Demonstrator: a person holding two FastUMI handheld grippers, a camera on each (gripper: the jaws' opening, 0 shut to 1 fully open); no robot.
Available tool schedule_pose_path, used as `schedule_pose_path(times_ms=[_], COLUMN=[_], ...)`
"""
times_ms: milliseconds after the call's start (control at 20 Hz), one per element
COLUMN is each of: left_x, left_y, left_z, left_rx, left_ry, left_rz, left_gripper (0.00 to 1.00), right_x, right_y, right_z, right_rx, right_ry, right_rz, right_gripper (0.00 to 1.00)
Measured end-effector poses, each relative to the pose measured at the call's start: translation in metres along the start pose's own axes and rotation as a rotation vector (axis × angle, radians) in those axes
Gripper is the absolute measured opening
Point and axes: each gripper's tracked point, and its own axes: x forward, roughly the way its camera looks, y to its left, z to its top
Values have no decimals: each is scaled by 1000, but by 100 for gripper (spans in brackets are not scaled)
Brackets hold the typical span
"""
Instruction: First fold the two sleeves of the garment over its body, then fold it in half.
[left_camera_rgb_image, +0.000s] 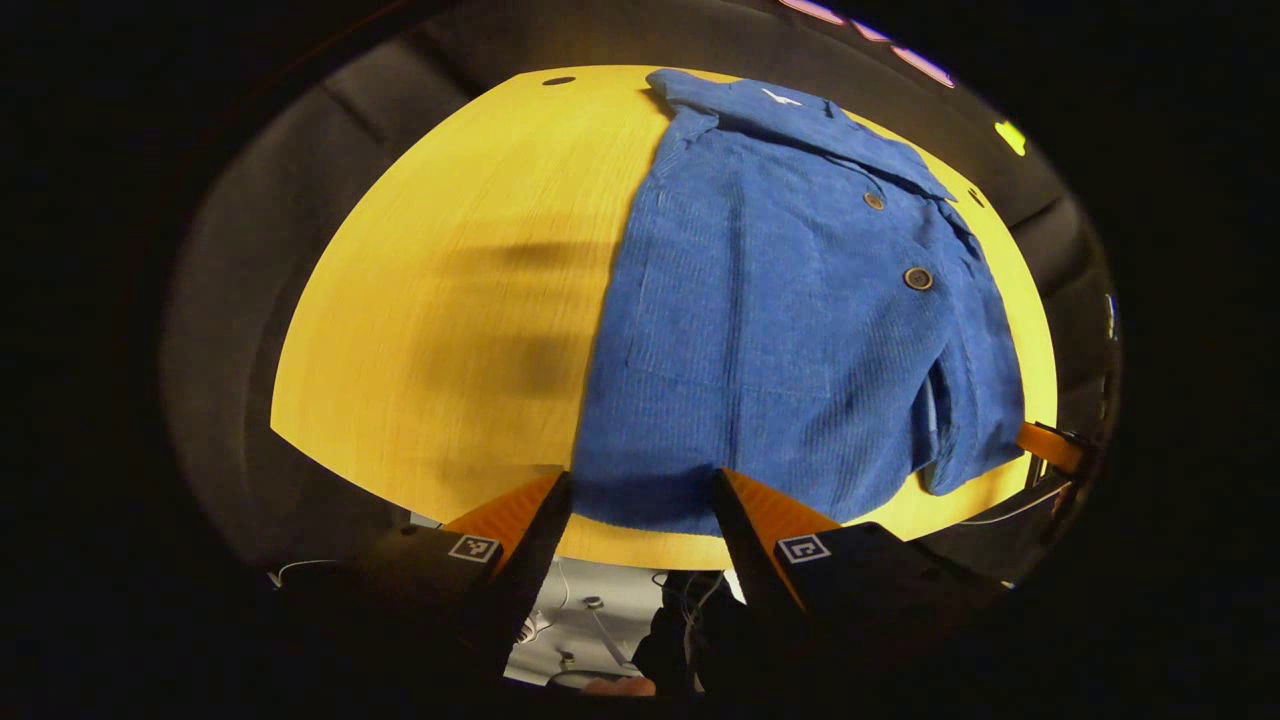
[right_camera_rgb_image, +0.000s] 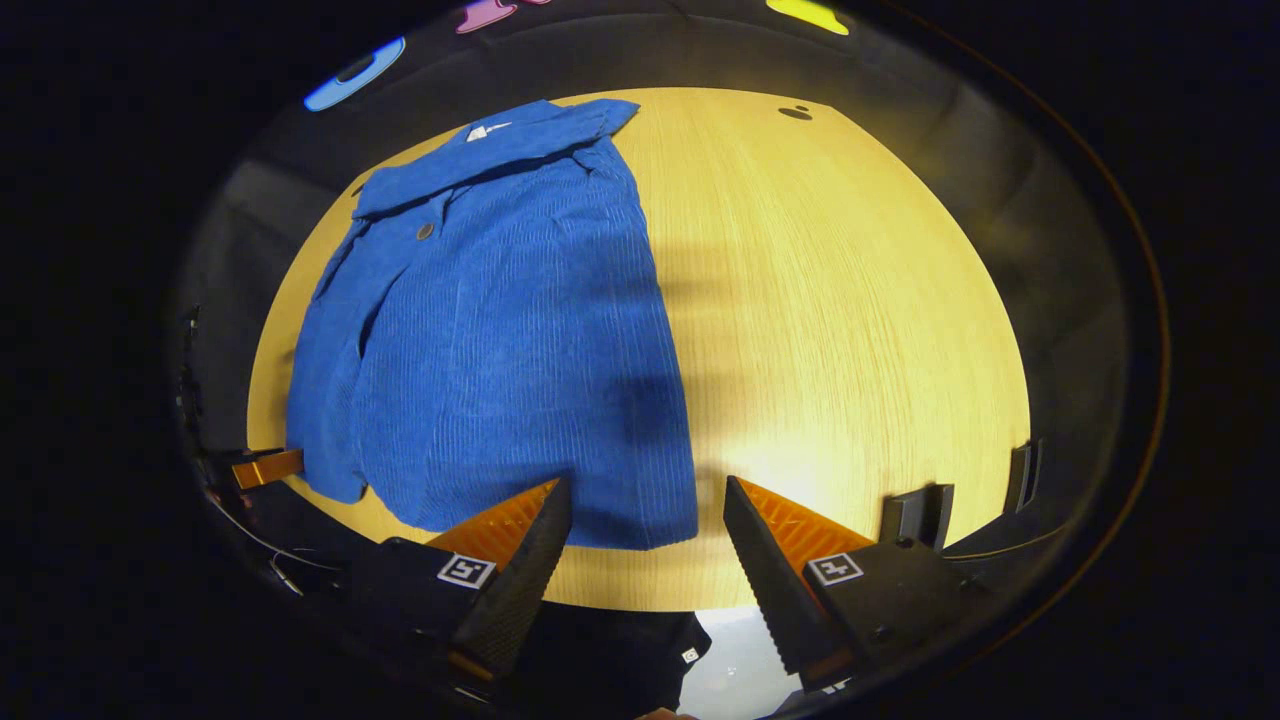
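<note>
recording booth | black cloth wall (left_camera_rgb_image: 330, 110) | bare wooden table (right_camera_rgb_image: 850, 300)

Left gripper (left_camera_rgb_image: 640, 500) with ribbed wedge-shaped fingers on dark blocky bodies, square black-and-white marker tags at 7 and 5 o'clock, right gripper (right_camera_rgb_image: 648, 505) alike, serrated inner edges

Ribbed blue cloth on a grained wooden top

The garment (left_camera_rgb_image: 790, 340) is a soft, matt corduroy-like cloth with fine lengthwise ribs, and its round buttons (left_camera_rgb_image: 917, 278) look hard and faintly shiny. The table (left_camera_rgb_image: 470, 300) under it is light wood or wood-look laminate with a straight fine grain, smooth, carrying a mild sheen where the light falls near the front edge in the right gripper view. The fingers (right_camera_rgb_image: 520, 545) of the right gripper (right_camera_rgb_image: 645, 530) look like moulded plastic, ridged on their faces and toothed along the inner edges.
</note>
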Motion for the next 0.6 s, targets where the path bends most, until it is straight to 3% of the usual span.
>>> schedule_pose_path(times_ms=[300,600], left_x=[3,3], left_y=[0,0], left_z=[4,4], left_rx=[47,43], left_ry=[15,-4], left_rz=[5,8], left_gripper=[84,84], right_x=[15,16], right_y=[-2,0], right_z=[-12,-8], right_rx=[-27,-18], right_ry=[58,20], right_rz=[-44,-44], right_gripper=[98,98])
